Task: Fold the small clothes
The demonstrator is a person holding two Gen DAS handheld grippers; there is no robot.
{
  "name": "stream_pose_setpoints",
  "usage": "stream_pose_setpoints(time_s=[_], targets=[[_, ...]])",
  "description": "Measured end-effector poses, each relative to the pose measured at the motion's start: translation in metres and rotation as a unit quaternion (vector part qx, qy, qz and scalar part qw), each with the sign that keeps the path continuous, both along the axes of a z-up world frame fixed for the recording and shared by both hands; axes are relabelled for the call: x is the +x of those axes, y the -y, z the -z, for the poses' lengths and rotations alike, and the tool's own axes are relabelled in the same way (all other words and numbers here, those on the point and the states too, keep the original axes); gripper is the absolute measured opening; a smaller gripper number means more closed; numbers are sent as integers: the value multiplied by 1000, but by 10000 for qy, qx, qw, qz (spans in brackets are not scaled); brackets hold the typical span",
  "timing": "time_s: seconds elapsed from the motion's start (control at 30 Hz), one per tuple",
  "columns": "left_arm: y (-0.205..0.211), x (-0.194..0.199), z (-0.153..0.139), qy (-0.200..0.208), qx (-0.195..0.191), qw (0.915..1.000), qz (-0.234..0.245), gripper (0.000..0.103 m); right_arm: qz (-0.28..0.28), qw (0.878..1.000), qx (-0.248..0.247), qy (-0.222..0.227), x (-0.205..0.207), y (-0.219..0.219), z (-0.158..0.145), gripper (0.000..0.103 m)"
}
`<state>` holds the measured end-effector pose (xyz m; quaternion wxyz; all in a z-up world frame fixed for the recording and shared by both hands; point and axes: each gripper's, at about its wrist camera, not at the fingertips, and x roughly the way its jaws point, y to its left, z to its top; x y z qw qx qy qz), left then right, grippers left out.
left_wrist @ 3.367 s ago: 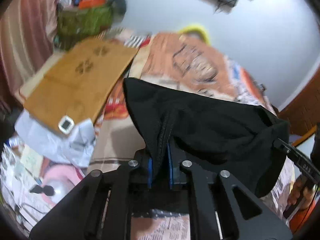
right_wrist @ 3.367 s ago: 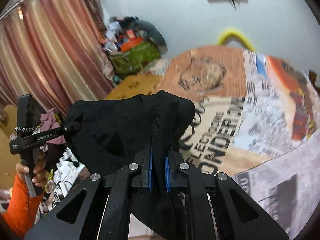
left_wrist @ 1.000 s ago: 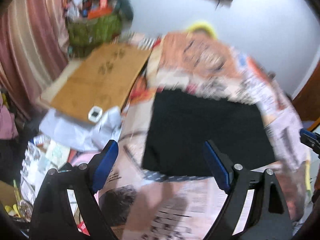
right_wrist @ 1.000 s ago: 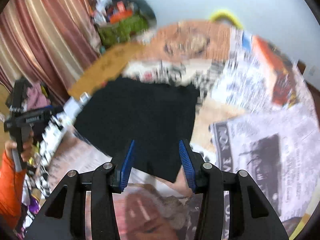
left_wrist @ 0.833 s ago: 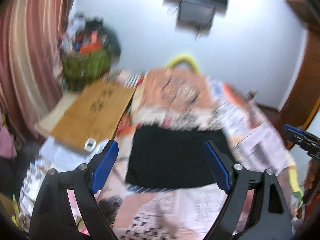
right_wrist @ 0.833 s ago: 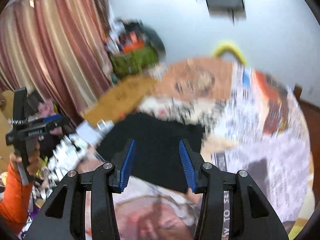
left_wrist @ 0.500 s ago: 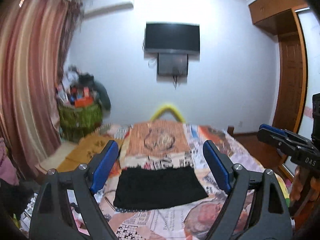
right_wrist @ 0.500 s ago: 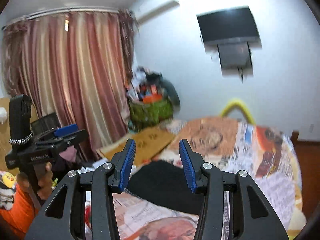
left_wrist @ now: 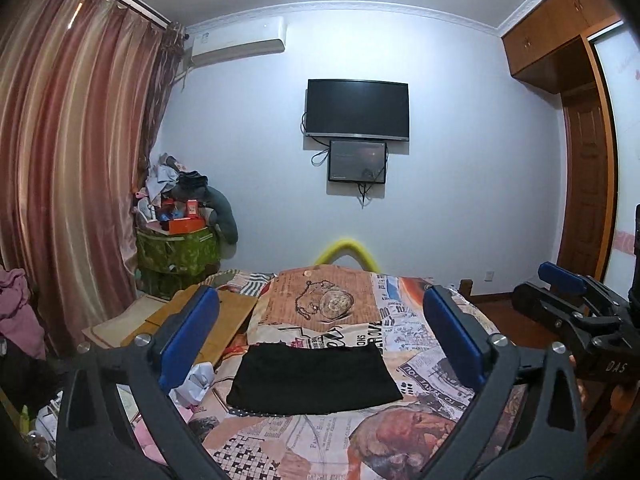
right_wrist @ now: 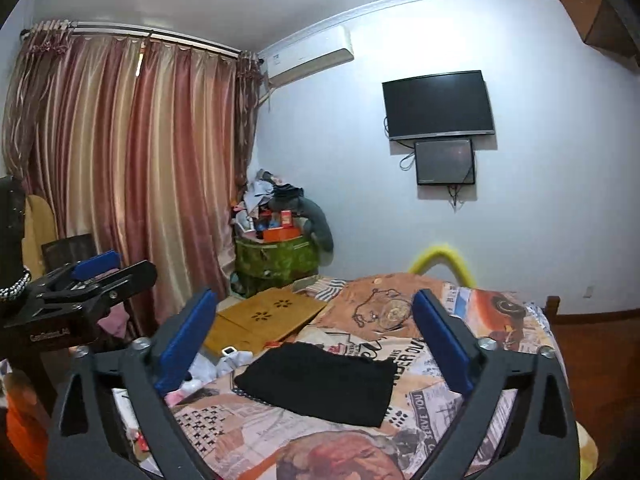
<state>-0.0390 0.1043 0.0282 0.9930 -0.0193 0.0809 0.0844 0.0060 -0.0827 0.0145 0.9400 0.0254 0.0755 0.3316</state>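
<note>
A small black garment [left_wrist: 314,378] lies folded flat as a rectangle on the newspaper-print bed cover [left_wrist: 320,448]; it also shows in the right wrist view [right_wrist: 320,382]. My left gripper [left_wrist: 320,336] is open and empty, held high and well back from the garment. My right gripper [right_wrist: 316,336] is open and empty too, also raised and back. The right gripper shows at the right edge of the left wrist view [left_wrist: 568,300], the left gripper at the left of the right wrist view [right_wrist: 92,276].
A wooden board [right_wrist: 264,318] and crumpled white paper [left_wrist: 196,380] lie left of the garment. A green bin piled with clutter [left_wrist: 178,246] stands by the curtain [left_wrist: 68,184]. A TV [left_wrist: 358,110] hangs on the far wall. A yellow bed rail [left_wrist: 346,250] is at the far end.
Both grippers let go of the black garment, opened, and pulled up and back from the bed. The garment now lies flat. The right jaws have opened wider in the last half second.
</note>
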Motion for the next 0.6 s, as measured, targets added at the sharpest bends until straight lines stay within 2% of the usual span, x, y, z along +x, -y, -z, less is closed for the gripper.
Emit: stream_pose_setpoints(time_s=[0.6], targets=[[-2, 13, 10, -173, -125, 9997, 96, 103, 149, 9998, -64, -105, -5, 6, 4, 102]])
